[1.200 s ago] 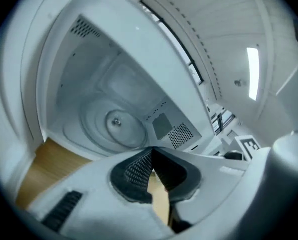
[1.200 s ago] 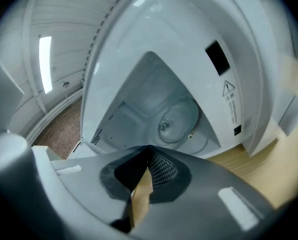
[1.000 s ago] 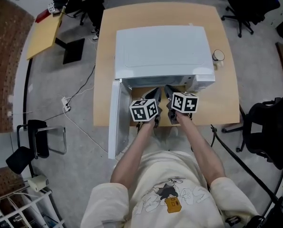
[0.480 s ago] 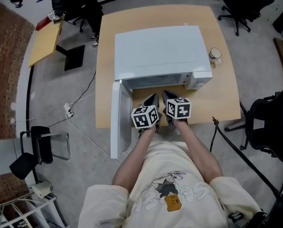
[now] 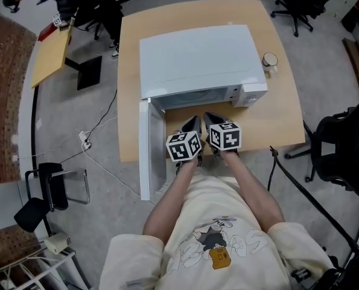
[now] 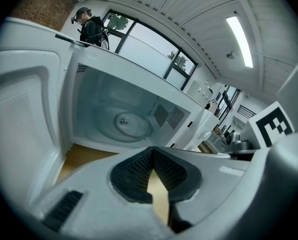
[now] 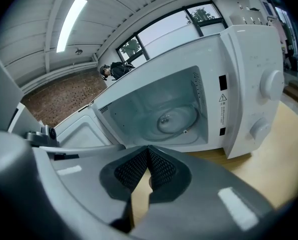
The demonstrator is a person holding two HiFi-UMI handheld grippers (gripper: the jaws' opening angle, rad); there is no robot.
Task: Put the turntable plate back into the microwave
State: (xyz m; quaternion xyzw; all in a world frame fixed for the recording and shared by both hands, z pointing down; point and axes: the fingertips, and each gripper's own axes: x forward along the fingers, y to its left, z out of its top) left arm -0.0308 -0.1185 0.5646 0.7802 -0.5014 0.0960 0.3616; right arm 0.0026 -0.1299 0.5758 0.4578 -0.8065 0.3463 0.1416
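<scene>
The white microwave (image 5: 197, 59) stands on the wooden table (image 5: 285, 122) with its door (image 5: 146, 153) swung open to the left. The glass turntable plate (image 6: 123, 125) lies flat on the cavity floor, also seen in the right gripper view as the same plate (image 7: 176, 119). My left gripper (image 5: 193, 124) and right gripper (image 5: 210, 119) hover side by side just in front of the open cavity, above the table. In the left gripper view the left gripper (image 6: 153, 151) is shut and holds nothing. The right gripper (image 7: 148, 149) is likewise shut and holds nothing.
A mug (image 5: 269, 60) stands on the table at the microwave's right rear. The control panel with two knobs (image 7: 269, 104) is right of the cavity. Office chairs (image 5: 339, 144) stand right of the table; a cardboard sheet (image 5: 49, 53) and floor cables (image 5: 98, 135) lie left.
Both grippers have drawn back a little from the microwave's mouth toward the person, staying shut and side by side. The plate has not moved.
</scene>
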